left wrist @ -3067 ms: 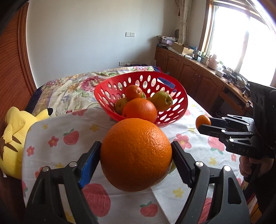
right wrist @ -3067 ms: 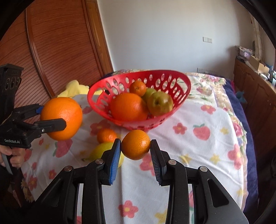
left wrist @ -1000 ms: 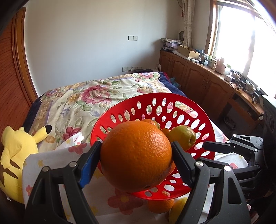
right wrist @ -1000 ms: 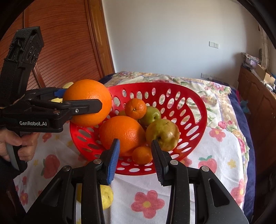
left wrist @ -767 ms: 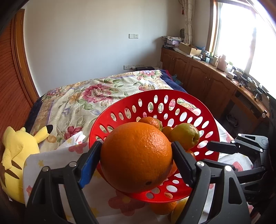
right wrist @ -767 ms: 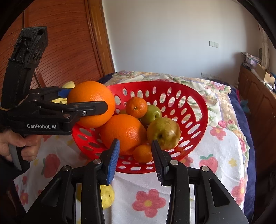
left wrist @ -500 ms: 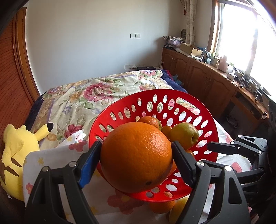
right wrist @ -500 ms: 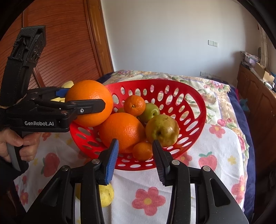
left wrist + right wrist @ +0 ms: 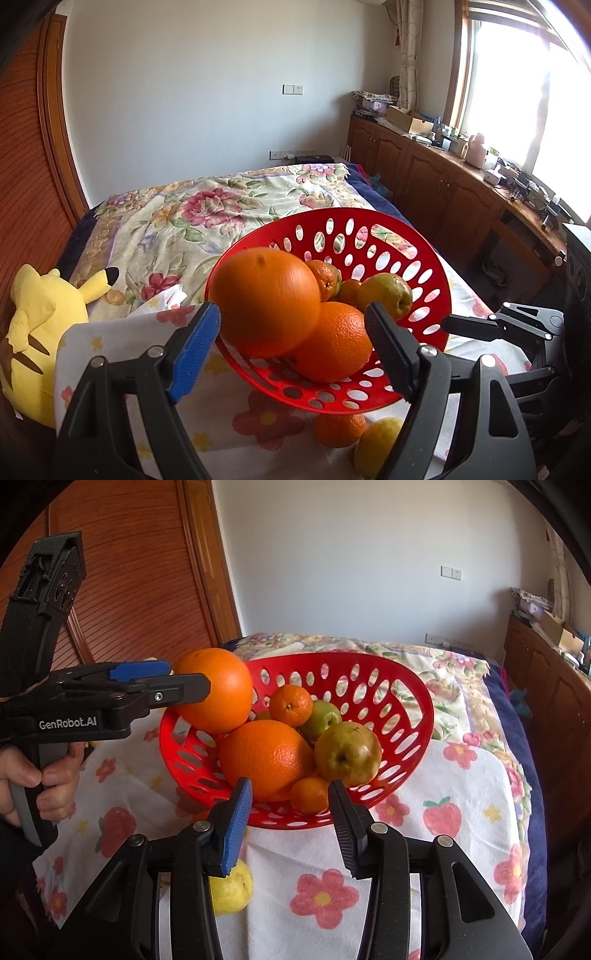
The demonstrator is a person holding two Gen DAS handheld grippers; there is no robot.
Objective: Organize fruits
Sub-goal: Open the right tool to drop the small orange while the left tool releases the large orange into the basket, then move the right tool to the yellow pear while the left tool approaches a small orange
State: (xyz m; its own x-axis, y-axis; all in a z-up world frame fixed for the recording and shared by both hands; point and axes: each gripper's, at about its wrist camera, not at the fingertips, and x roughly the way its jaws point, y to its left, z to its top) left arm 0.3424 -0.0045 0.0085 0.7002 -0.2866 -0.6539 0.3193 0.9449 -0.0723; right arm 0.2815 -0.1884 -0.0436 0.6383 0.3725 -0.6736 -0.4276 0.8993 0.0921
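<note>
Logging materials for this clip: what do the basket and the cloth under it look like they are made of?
Basket: likely moulded plastic, glossy red, with even oval holes and a smooth rim. Cloth: seemingly soft woven fabric, matt white with printed flowers and strawberries; it creases and drapes over the edge.

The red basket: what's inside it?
The basket holds two big oranges, two small ones, a brownish pear and a green fruit. Anything beneath the pile is covered.
</note>
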